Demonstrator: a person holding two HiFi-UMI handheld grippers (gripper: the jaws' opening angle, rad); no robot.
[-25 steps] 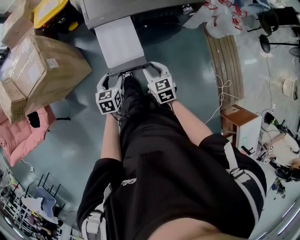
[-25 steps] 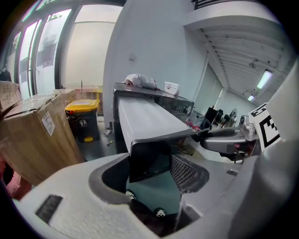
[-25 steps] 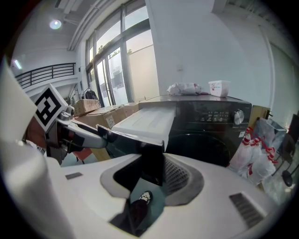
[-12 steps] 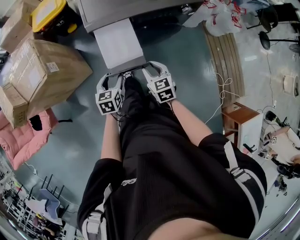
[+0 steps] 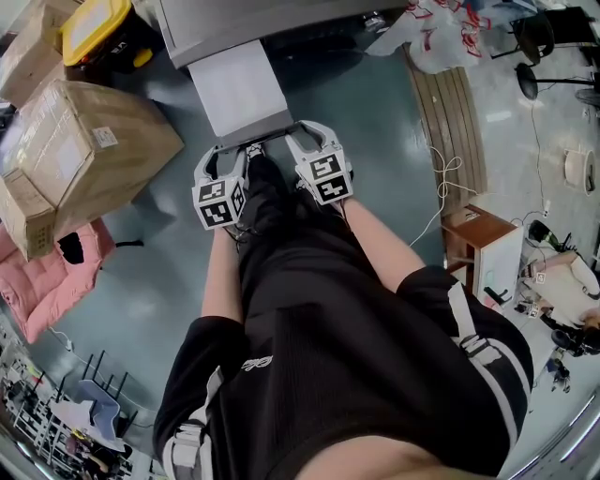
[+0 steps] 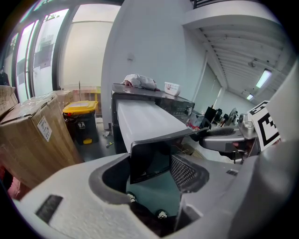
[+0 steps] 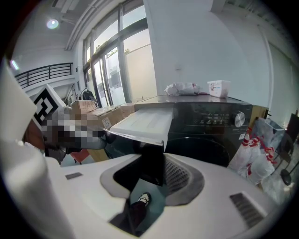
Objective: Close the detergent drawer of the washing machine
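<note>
In the head view, the washing machine [image 5: 253,23] stands at the top edge of the floor area. Its detergent drawer [image 5: 239,89] is pulled far out of the machine's front, and its dark front panel [image 5: 255,131] is the end nearest the person. The left gripper [image 5: 228,155] sits at the panel's left corner and the right gripper [image 5: 310,141] at its right corner, side by side. A cardboard box [image 5: 84,141] lies on the floor to the left of the drawer. In the left gripper view, the left gripper [image 6: 149,175] has its jaws wide apart. The front panel [image 6: 149,161] stands between their tips, its right edge just beside the meshed pad [image 6: 187,172] and a clear gap on the other side. Nothing is clamped, and whether the pad touches the panel cannot be told. The drawer's white top [image 6: 145,121] runs back to the machine [image 6: 159,100]. In the right gripper view, the right gripper [image 7: 149,179] also has its jaws spread wide. The panel's dark corner [image 7: 152,161] is between them, with space on the left side and no squeeze on it. The drawer [image 7: 147,123] juts from the upper left corner of the machine [image 7: 210,116], on whose top stands a small white box [image 7: 218,87].
</note>
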